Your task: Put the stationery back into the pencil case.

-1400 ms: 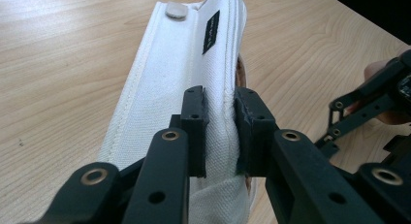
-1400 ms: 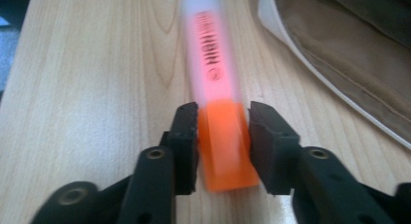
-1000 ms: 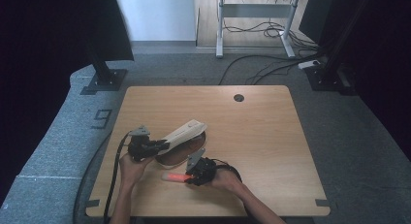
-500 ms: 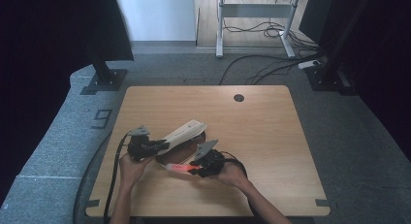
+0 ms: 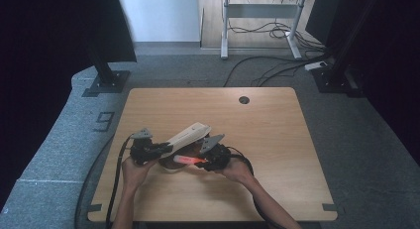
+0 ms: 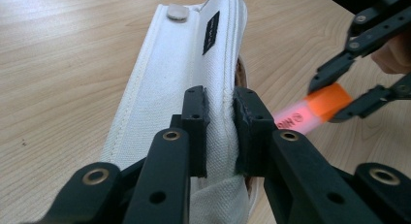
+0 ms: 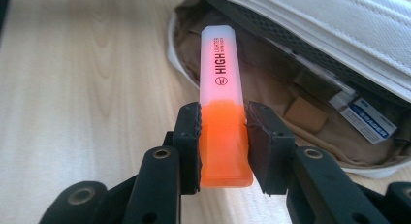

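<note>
Right tool (image 7: 223,139) grips orange highlighter (image 7: 220,93); left tool (image 6: 220,132) pinches white pouch flap (image 6: 174,78), revealing an eraser (image 7: 371,122) inside

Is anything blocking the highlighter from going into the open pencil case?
Nothing visible does. The left gripper pinches the white flap up, the right gripper holds the orange highlighter at the opening, and an eraser lies deeper inside, off to one side.

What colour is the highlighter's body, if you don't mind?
The highlighter has an orange body and a translucent pinkish cap, clearest in the right gripper view.
</note>
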`<state>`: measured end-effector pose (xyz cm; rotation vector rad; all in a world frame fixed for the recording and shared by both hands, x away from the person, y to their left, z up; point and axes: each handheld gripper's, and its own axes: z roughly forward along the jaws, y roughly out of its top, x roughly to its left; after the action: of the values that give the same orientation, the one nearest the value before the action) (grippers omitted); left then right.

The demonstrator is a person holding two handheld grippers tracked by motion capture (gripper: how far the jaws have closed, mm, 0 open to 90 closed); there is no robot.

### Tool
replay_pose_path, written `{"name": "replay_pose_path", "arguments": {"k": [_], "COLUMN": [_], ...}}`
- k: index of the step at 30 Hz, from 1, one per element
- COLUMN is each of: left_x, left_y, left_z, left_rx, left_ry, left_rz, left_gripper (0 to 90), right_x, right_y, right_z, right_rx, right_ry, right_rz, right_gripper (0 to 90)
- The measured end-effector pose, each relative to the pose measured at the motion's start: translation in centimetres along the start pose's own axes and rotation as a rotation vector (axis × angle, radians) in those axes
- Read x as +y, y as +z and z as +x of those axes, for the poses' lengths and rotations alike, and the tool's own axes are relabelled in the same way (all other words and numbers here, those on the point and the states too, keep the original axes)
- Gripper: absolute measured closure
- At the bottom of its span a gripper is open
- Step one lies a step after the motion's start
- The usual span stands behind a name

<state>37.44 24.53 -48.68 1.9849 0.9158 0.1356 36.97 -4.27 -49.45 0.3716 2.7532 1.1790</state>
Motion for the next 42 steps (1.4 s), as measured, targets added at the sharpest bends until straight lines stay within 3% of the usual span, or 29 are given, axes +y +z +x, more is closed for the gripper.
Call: {"name": "replay_pose_path", "arguments": {"k": [9,23,32,42], "left_x": [0.0,0.0,0.0,0.0], "left_y": [0.0,0.0,0.1,0.1], "left_z": [0.0,0.0,0.0,0.1], "left_rx": [0.0,-0.004,-0.006,-0.009], "left_ry": [0.0,-0.001,-0.005,-0.002], "left_rz": [-0.001,0.006,0.004,0.006], "left_gripper": [76.5,76.2,76.2,76.1], "right_x": [0.4,1.4,1.0,0.8], "right_y": [1.8,4.2,5.4,5.0], "right_z": [-0.8,-1.7,-2.2,-2.7], "right_rx": [-0.031,-0.019,-0.03,-0.116], "right_ry": [-0.01,-0.031,-0.046,-0.048], "right_rz": [0.03,0.05,0.085,0.101], "right_gripper": [66.0,65.9,64.8,53.2]}}
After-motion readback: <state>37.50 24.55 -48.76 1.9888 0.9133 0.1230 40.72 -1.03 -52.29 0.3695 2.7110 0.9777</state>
